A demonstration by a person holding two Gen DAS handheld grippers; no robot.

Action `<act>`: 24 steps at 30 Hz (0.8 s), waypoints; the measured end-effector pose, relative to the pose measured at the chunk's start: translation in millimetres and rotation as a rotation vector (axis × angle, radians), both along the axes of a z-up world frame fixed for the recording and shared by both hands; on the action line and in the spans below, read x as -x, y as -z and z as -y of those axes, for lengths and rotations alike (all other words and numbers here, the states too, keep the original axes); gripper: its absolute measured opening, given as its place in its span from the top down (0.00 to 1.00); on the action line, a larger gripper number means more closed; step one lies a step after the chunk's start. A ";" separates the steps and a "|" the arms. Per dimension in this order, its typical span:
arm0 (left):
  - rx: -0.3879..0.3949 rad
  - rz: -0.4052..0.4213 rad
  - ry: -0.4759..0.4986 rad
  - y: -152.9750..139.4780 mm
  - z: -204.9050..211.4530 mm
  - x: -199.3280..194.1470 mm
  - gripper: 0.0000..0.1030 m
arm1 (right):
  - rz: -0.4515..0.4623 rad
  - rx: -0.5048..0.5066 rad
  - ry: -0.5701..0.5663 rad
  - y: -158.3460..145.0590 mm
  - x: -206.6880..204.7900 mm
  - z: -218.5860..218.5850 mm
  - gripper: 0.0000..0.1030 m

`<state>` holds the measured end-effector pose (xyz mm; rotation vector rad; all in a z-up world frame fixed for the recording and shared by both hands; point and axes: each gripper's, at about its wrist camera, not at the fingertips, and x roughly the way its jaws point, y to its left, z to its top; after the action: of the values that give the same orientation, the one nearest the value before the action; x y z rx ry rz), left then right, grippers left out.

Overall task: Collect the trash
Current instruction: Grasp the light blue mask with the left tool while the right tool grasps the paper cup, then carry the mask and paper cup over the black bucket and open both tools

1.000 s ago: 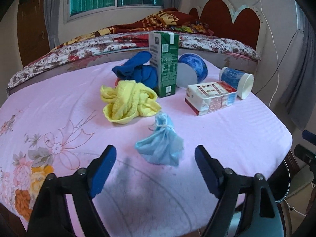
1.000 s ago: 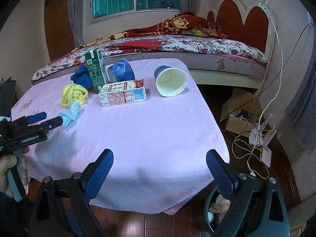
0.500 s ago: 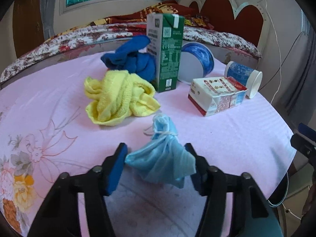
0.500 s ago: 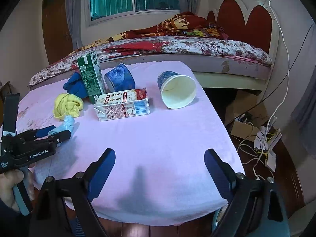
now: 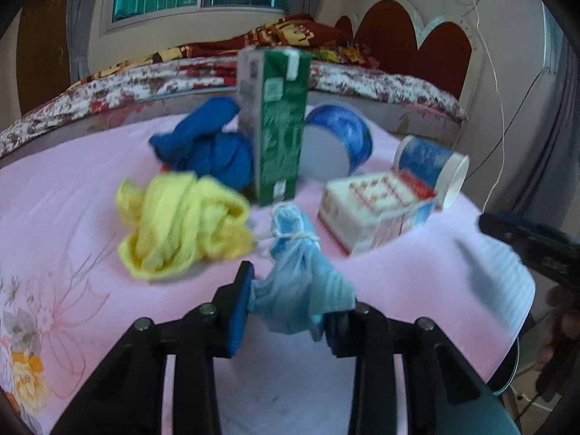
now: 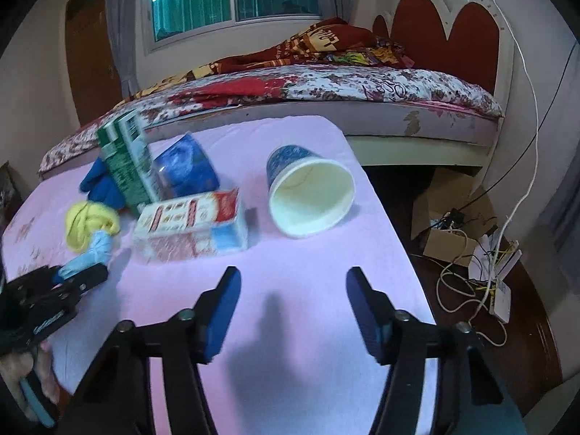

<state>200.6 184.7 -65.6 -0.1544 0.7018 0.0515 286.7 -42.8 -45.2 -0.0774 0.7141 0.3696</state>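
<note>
Your left wrist view is smeared with blur, so the print on every carton is unreadable. Your left hand-held gripper (image 5: pixel 288 306) is closed on the crumpled blue face mask (image 5: pixel 301 286), its right pad hidden behind the fabric. From the mask, one yellow cloth (image 5: pixel 181 224) lies at 10 o'clock and one blue cloth (image 5: pixel 210 148) beyond it, partly covered by the single upright green carton (image 5: pixel 277 127) at 12 o'clock. One flat red-and-white carton (image 5: pixel 377 210) lies at 2 o'clock. Two blue paper cups lie on their sides: one cup (image 6: pixel 185 170) half hidden behind the cartons, the other cup (image 6: pixel 308 192) mouth toward you. Your right hand-held gripper (image 6: pixel 293 311) hangs wide open, holding nothing, over the pink tabletop (image 6: pixel 326 272).
</note>
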 end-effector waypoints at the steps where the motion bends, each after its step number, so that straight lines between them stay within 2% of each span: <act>1: -0.001 0.010 -0.002 -2.5 1.0 -2.7 0.65 | 0.000 -0.003 -0.002 -0.3 -6.0 -2.5 0.48; 8: 0.005 0.013 0.000 -4.6 1.5 -14.6 0.65 | -0.005 -0.016 -0.012 3.4 -47.6 -26.1 0.55; 11: 0.003 0.007 0.005 -4.3 2.4 -14.7 0.65 | -0.020 -0.027 -0.002 4.2 -64.3 -30.3 0.62; 12: 0.002 0.005 0.008 -4.4 3.0 -15.0 0.65 | -0.025 -0.030 -0.006 4.1 -68.1 -31.9 0.66; 13: 0.000 0.003 0.009 -4.3 3.8 -15.2 0.65 | -0.029 -0.030 -0.013 4.1 -70.6 -33.4 0.78; 15: 0.001 -0.001 0.011 -4.2 4.3 -14.3 0.65 | -0.029 -0.027 -0.026 2.2 -70.5 -35.3 0.95; 24: -0.001 0.020 0.021 -14.9 12.7 8.0 0.65 | 0.052 0.043 -0.072 -15.2 -20.0 -18.5 0.96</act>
<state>192.6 171.9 -50.7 -0.1466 0.6837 0.0302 306.7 -24.4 -30.0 -0.1532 0.6686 0.4202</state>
